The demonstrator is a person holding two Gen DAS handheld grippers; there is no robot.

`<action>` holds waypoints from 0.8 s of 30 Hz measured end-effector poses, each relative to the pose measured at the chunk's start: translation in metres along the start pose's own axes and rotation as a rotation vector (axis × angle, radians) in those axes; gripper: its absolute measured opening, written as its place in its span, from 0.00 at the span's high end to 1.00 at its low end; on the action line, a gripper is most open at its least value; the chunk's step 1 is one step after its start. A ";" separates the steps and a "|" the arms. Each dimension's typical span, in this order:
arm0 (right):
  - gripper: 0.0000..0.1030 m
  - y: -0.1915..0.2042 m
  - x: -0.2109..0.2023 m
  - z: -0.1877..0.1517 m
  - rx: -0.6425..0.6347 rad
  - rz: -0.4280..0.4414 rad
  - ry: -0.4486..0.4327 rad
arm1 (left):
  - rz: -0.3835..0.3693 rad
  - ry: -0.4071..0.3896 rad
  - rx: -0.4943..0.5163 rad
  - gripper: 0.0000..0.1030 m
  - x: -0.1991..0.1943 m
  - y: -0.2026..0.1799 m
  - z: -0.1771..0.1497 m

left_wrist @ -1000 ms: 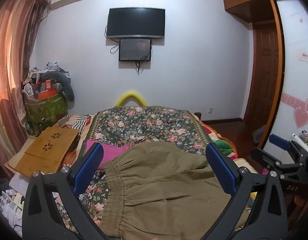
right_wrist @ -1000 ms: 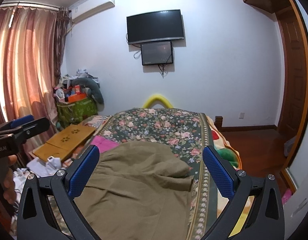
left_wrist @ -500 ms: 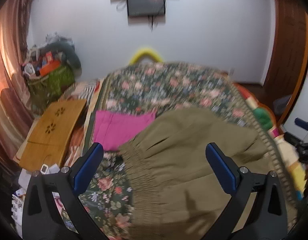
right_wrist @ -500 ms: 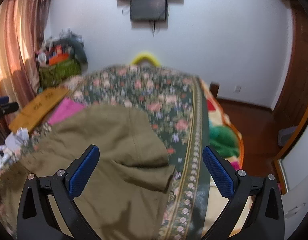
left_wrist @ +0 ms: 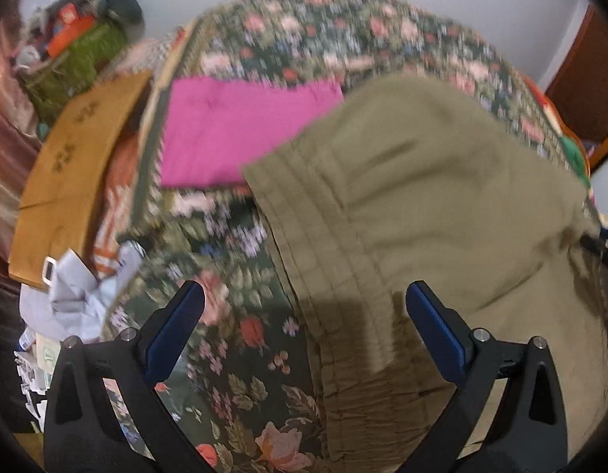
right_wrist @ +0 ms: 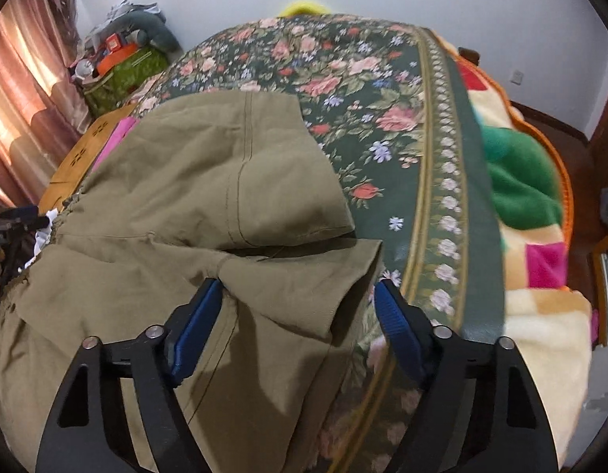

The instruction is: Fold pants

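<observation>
Olive-green pants (left_wrist: 442,181) lie on the floral bedspread (left_wrist: 241,354). In the left wrist view their gathered elastic waistband (left_wrist: 327,276) runs up between the wide-apart blue pads of my left gripper (left_wrist: 304,307), which is open and hovers just above it. In the right wrist view the pants (right_wrist: 209,165) show a folded leg. The near leg's hem (right_wrist: 312,276) lies between the pads of my right gripper (right_wrist: 298,299). Its jaws are closing; the left pad (right_wrist: 197,327) nudges the cloth, while the right pad stands just off the hem corner.
A pink folded cloth (left_wrist: 241,130) lies beyond the waistband, partly under the pants. A wooden board (left_wrist: 71,165) and white clutter (left_wrist: 75,295) sit off the bed's left side. A patchwork blanket (right_wrist: 536,236) hangs over the bed's right edge.
Both grippers have dropped and tipped down toward the pants, so the wall and screens left the views. The right jaws have narrowed around the leg hem; the left jaws stay wide.
</observation>
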State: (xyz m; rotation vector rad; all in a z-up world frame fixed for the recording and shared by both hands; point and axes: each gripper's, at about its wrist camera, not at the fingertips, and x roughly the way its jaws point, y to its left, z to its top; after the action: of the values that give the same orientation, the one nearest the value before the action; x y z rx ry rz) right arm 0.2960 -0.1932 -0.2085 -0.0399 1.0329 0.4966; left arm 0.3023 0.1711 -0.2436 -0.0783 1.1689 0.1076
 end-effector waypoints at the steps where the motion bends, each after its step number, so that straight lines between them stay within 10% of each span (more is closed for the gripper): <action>1: 0.38 -0.001 0.003 0.001 -0.002 0.013 0.010 | -0.003 0.017 0.011 0.00 0.005 -0.003 -0.003; 7: 0.74 -0.006 0.023 0.008 0.012 0.094 0.071 | -0.052 0.040 0.022 0.00 0.016 -0.006 -0.010; 24: 0.99 -0.016 0.022 0.000 0.002 -0.016 0.089 | 0.083 -0.050 0.147 0.00 0.036 -0.025 0.020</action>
State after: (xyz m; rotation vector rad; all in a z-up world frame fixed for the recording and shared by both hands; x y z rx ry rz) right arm 0.3114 -0.1991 -0.2299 -0.0692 1.1188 0.4826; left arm 0.3374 0.1498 -0.2691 0.1023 1.1273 0.0956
